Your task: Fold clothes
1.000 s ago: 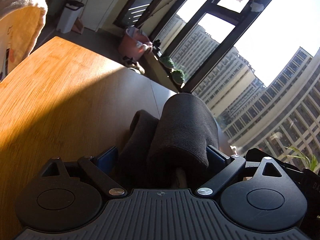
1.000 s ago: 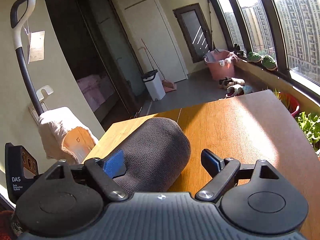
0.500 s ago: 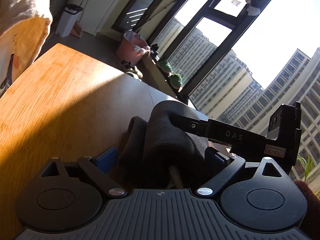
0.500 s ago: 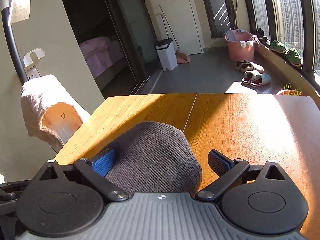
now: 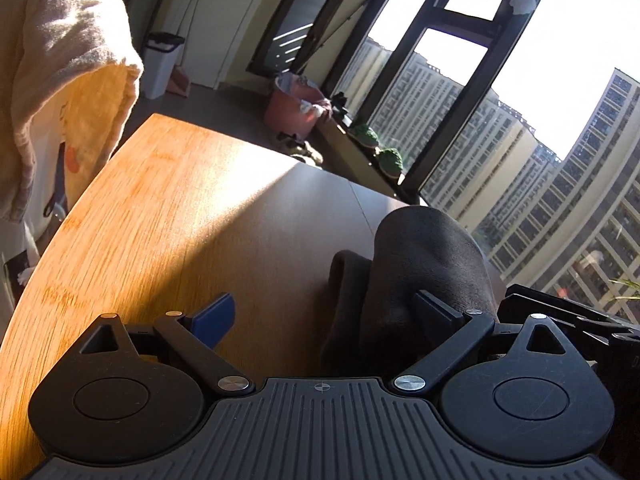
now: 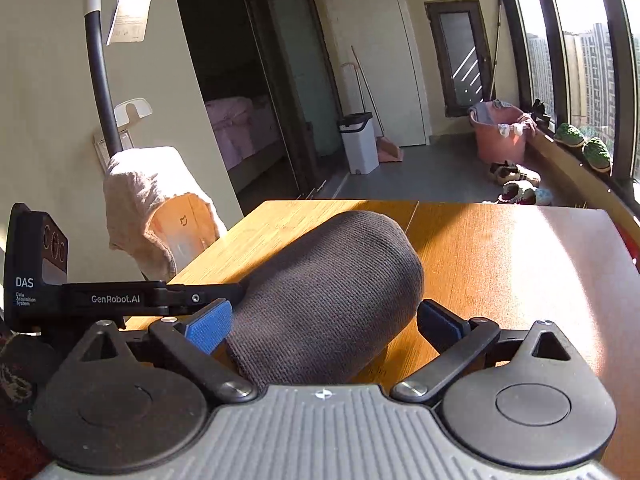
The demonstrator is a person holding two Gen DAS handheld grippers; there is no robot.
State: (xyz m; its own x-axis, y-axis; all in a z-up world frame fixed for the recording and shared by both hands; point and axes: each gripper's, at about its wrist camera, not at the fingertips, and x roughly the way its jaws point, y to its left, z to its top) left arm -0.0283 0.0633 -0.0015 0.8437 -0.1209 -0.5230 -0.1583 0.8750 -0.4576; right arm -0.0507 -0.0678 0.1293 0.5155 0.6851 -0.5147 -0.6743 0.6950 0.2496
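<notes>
A dark grey knitted garment lies folded into a thick bundle on the wooden table. In the left wrist view the garment sits at the right, against my right finger. My left gripper is open, its jaws wide apart; the cloth touches only the right finger. My right gripper is open too, with the bundle lying between its fingers and no squeeze visible. The left gripper's body shows at the left of the right wrist view, touching the bundle's side.
A chair draped with a beige towel stands at the table's left edge. It also shows in the left wrist view. Beyond the table are a white bin, a pink basket, slippers on the floor and a window sill with plants.
My left gripper has opened and shifted left, so the garment now lies at its right finger. The right gripper has stayed open around the bundle while its view swung.
</notes>
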